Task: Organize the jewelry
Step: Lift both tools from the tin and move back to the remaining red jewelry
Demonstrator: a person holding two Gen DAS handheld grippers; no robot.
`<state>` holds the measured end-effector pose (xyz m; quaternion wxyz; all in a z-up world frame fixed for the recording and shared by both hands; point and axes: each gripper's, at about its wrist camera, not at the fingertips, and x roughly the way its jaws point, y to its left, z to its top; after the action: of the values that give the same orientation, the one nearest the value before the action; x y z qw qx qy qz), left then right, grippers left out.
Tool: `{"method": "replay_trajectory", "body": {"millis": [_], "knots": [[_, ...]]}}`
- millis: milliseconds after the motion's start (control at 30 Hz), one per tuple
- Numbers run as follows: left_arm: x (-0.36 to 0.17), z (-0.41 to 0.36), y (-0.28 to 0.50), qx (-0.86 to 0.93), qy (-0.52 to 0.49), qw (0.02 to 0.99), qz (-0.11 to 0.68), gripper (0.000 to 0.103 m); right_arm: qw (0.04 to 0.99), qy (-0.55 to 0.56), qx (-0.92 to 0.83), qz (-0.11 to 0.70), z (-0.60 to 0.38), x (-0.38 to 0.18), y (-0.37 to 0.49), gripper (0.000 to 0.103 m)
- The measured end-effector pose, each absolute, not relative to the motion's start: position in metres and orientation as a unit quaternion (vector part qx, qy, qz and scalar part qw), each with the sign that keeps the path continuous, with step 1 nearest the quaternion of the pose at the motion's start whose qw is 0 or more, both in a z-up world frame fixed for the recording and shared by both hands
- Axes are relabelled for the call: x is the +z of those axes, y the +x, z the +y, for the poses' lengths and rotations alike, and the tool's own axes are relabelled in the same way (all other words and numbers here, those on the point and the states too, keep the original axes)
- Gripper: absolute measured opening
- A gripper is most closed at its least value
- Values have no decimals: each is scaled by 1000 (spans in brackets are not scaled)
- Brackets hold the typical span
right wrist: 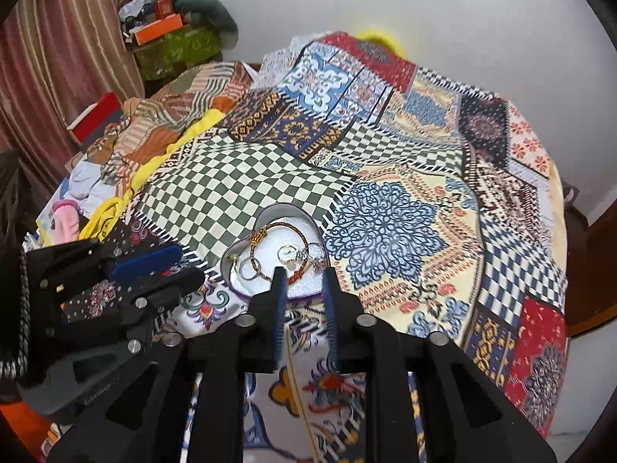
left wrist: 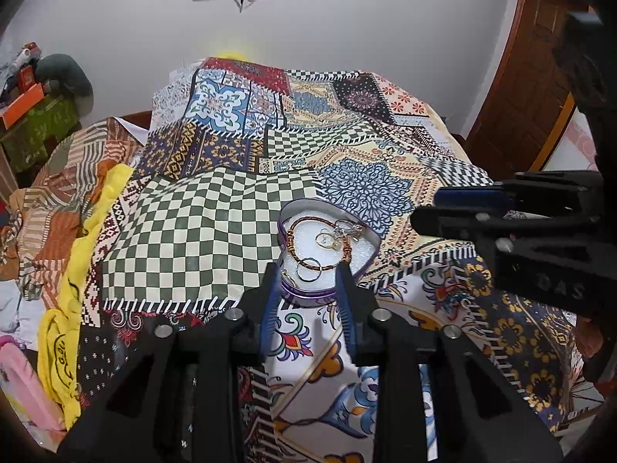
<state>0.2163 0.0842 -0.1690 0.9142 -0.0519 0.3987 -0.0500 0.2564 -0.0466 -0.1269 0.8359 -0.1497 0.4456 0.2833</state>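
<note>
Left wrist view: looks forward and down along own 2 fingers over patchwork bedspread (left wrist: 216,231) toward white wall (left wrist: 347,19); heart-shaped tin (left wrist: 331,247) near, just past fingertips. Right gripper (left wrist: 432,208) enters from right edge.

Right wrist view: same slant and nearness, set further right; heart-shaped tin (right wrist: 270,254) again just ahead. Left gripper (right wrist: 181,262) at left edge.

Shared by both: tin, bedspread's checkered patch, wall, clutter off bed's left edge.
</note>
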Motion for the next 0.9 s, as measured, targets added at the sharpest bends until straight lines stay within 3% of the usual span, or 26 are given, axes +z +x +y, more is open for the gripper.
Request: {"method": "replay_trajectory", "body": {"millis": [100, 500, 900], "knots": [[-163, 80, 210, -50, -49, 915, 396, 31, 847, -144, 281, 428, -56, -119, 245, 36], [-158, 47, 192, -72, -35, 913, 401, 34, 870, -132, 262, 396, -100, -106, 214, 36], [-191, -3, 206, -119, -10, 894, 431, 34, 868, -133, 231, 419, -147, -136, 207, 36]]}}
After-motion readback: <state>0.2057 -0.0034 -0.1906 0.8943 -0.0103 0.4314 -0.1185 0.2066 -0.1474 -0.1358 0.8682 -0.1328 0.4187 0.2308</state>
